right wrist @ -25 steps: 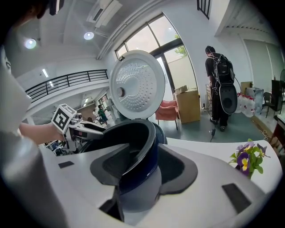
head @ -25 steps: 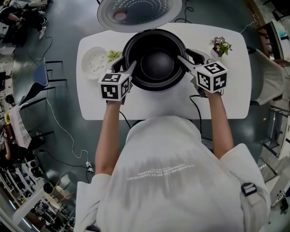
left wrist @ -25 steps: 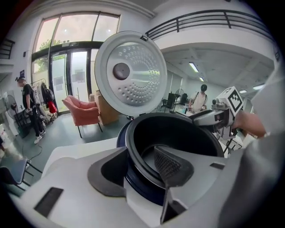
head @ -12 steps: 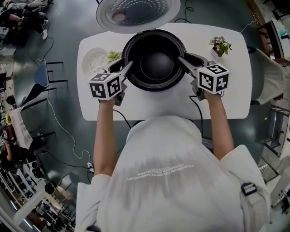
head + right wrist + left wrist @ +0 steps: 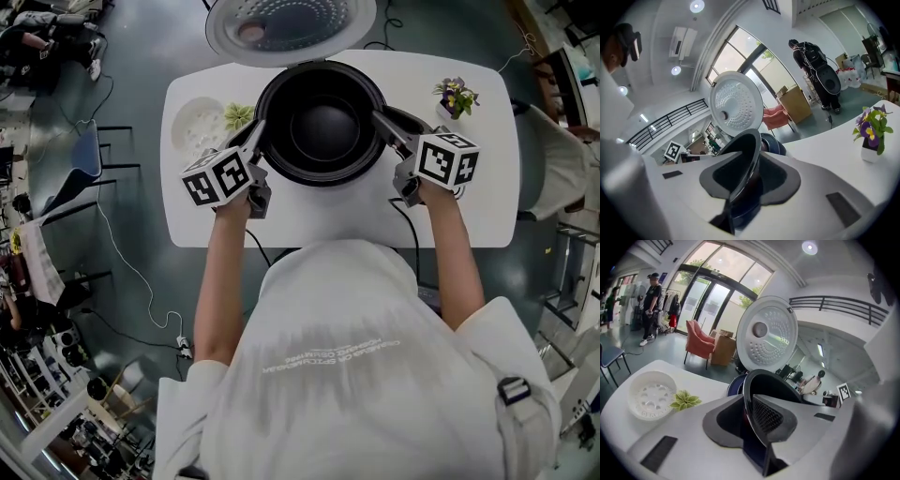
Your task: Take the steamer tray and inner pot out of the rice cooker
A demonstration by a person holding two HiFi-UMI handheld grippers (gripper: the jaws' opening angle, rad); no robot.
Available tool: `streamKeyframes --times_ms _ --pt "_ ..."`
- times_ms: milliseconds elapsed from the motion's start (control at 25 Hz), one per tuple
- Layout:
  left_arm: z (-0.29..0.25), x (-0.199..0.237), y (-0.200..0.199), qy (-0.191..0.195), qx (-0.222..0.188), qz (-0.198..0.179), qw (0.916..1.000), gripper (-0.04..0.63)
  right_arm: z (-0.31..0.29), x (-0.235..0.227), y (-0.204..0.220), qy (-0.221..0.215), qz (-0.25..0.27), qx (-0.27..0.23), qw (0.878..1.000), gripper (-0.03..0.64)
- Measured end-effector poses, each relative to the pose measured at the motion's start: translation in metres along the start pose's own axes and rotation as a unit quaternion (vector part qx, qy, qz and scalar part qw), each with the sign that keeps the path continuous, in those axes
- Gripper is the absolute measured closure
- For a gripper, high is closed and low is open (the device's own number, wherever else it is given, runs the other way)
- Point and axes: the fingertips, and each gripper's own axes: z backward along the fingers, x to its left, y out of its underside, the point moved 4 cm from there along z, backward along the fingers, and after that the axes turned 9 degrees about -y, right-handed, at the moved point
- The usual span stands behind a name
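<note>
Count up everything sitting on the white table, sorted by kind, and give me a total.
rice cooker, lid open: 1
inner pot, in the cooker: 1
steamer tray: 1
plants: 2, a green sprig and potted purple flowers
Total: 5

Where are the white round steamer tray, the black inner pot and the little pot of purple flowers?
White round perforated steamer tray [image 5: 195, 127]: head view, its holed middle.
Black metal inner pot [image 5: 321, 127]: head view, its inside bottom.
Small pot of purple flowers [image 5: 457, 95]: head view, the blossoms.
</note>
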Motion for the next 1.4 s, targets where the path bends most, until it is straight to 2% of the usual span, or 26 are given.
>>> streamKeyframes --times_ms 160,360,640,880,1040,1200,1400 --pt "0.011 -0.003 -0.007 0.019 -0.026 0.046 0.9984 0.528 0.002 0.01 -0.01 -0.009 -0.001 -0.02 1.0 0.509" --pt "0.031 -0.007 -0.027 0.056 -0.064 0.079 0.9932 0.538 0.005 0.028 -0.029 -0.018 0.011 -0.042 0.999 0.515" --pt "0.066 -0.016 -0.062 0.092 -0.13 0.086 0.9835 0.542 0.012 0.068 -0.057 -0.039 0.045 -0.075 0.995 0.52" --pt "0.106 -0.02 -0.094 0.126 -0.199 0.095 0.9671 0.545 0.01 0.106 -0.082 -0.059 0.089 -0.089 0.99 0.52" --pt "0.127 -0.018 -0.102 0.125 -0.229 0.099 0.9603 0.545 0.003 0.128 -0.098 -0.083 0.12 -0.083 0.986 0.52" --pt "0.146 0.007 -0.101 0.125 -0.25 0.14 0.95 0.545 -0.024 0.147 -0.096 -0.103 0.122 -0.068 0.985 0.52" --pt "0.167 0.051 -0.089 0.101 -0.262 0.179 0.9431 0.545 -0.064 0.164 -0.076 -0.12 0.112 -0.033 0.986 0.52"
